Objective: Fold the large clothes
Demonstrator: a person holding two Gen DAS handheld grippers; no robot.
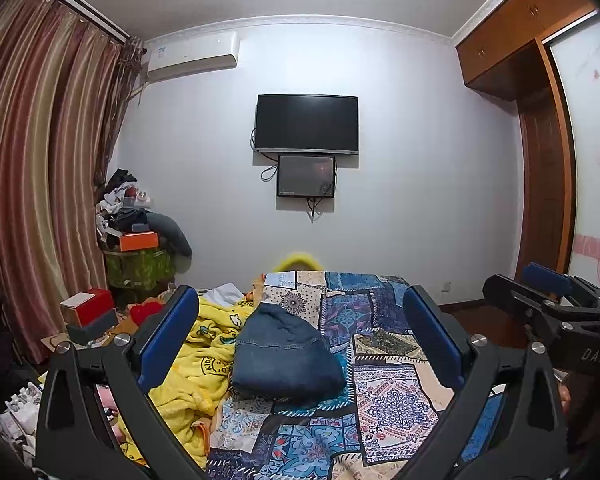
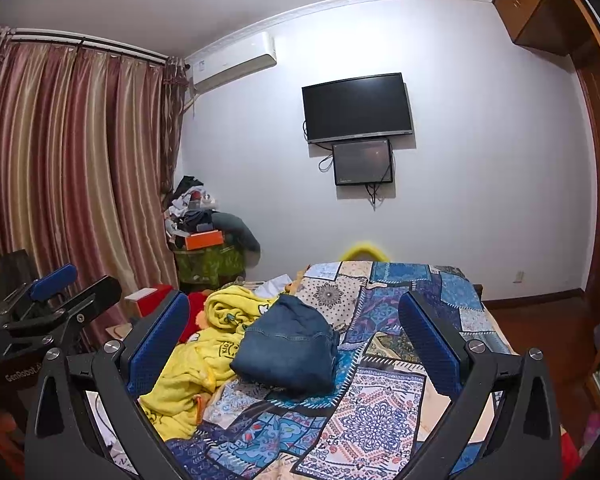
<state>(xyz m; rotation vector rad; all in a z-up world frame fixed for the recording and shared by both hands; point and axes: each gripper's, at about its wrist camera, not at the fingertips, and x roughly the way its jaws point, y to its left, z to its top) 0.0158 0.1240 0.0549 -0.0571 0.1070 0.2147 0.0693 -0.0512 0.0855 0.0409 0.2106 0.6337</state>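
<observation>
A folded dark-blue denim garment (image 1: 286, 354) lies on the patchwork-covered bed (image 1: 392, 404), ahead of the wide-spread, empty left tongs (image 1: 300, 340) and right tongs (image 2: 294, 338).

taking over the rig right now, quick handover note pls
Left gripper: open, empty, raised over the bed.
Right gripper: open, empty, level with the left one.
Denim garment: lies as a folded bundle on the patchwork bedspread, between both sets of fingers in view but untouched.
Yellow cartoon-print fleece: crumpled in a heap just left of the denim, touching it.
Done: the denim looks folded.
Left: the yellow fleece is not yet folded; it probably needs spreading flat on the bedspread first.
</observation>
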